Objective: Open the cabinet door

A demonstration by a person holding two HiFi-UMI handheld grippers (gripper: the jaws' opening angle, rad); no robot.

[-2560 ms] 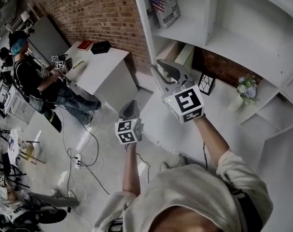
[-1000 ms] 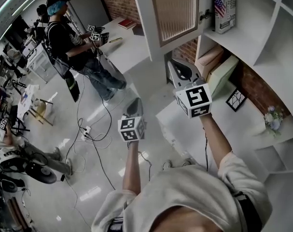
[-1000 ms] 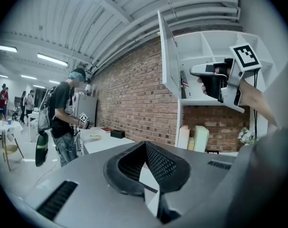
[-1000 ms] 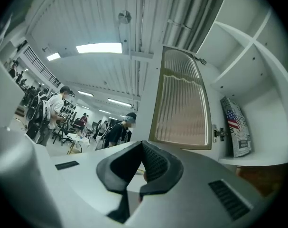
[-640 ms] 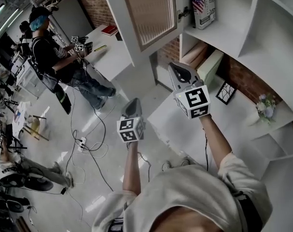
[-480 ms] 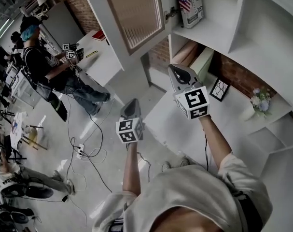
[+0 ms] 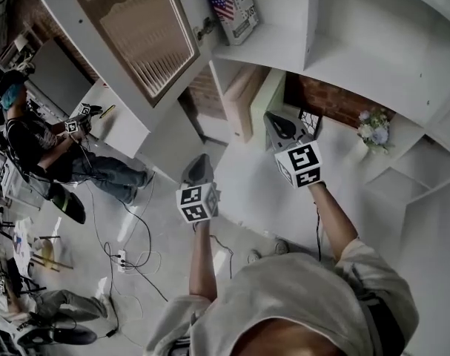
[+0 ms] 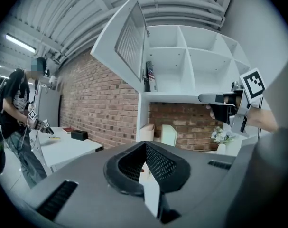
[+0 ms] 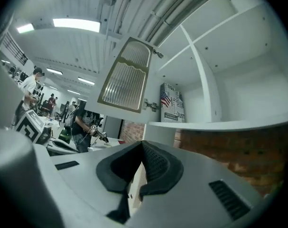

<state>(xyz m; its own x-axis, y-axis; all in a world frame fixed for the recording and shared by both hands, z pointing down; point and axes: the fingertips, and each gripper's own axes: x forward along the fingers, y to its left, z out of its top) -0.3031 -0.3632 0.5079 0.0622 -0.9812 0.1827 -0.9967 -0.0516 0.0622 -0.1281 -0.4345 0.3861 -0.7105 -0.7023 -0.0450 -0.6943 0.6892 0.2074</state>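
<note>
The cabinet door (image 7: pixel 132 32), white-framed with a ribbed pane, stands wide open from the white shelf unit (image 7: pixel 358 58), up and to the left of both tools. The left hand-held gripper (image 7: pixel 198 162) and the right hand-held gripper (image 7: pixel 275 121) are closed on nothing, in free air. Under the shelves a white bench (image 7: pixel 262 191) carries flowers (image 7: pixel 374 130) against a brick wall (image 7: pixel 328 99). Cables (image 7: pixel 139 232) cross the glossy floor (image 7: pixel 165 206).

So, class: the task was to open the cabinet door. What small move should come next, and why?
Probably just draw both claws back and stop. The door already stands swung wide from the cabinet, leaving its shelves exposed. The left claw and right claw are both shut, empty and clear of the door, so nothing seems left to pull.
</note>
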